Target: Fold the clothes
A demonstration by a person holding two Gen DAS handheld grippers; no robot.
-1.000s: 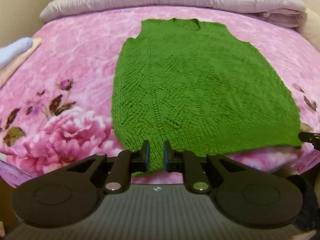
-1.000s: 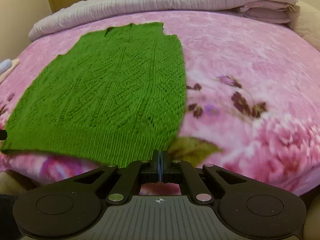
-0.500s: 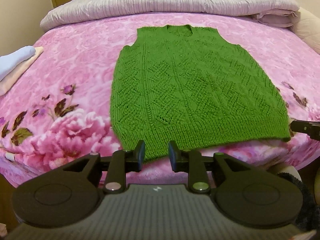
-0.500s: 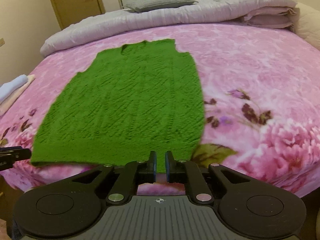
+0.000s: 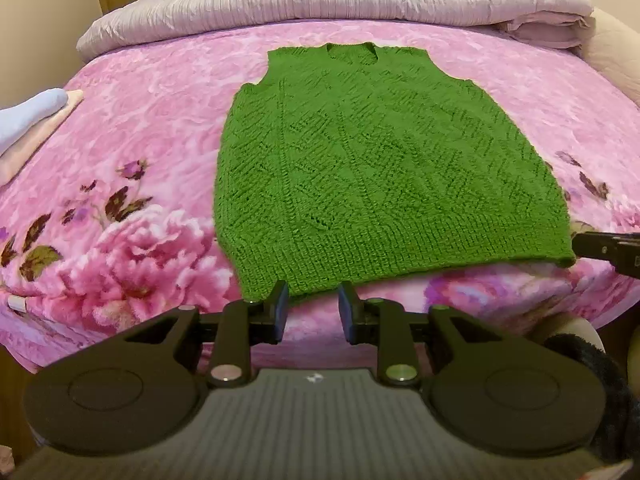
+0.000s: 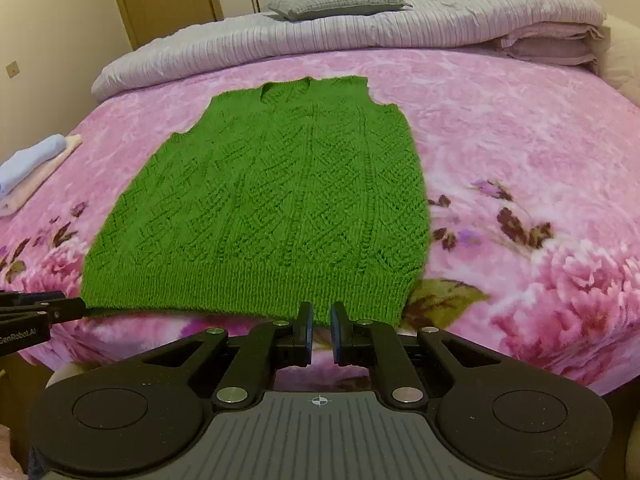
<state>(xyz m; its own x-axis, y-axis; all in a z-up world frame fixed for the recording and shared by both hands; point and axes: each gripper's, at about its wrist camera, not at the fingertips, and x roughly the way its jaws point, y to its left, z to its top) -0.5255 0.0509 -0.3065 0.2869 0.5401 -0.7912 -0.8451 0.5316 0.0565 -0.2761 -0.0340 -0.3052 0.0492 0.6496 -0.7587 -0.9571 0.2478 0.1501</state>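
— Vest point(image 5: 380, 168) first: where was it when you looked?

— Your green knitted vest lay flat in the middle of the frame, on the pink flowery blanket point(image 5: 132, 120), neck far away, hem near you.

— Had you folded it?

— No. It was only spread out smooth. Every fold was left.

— And your tools?

— Your left gripper point(image 5: 313, 309) was opening, nothing pinched. Your right gripper point(image 6: 320, 330) stood a little apart, empty too.
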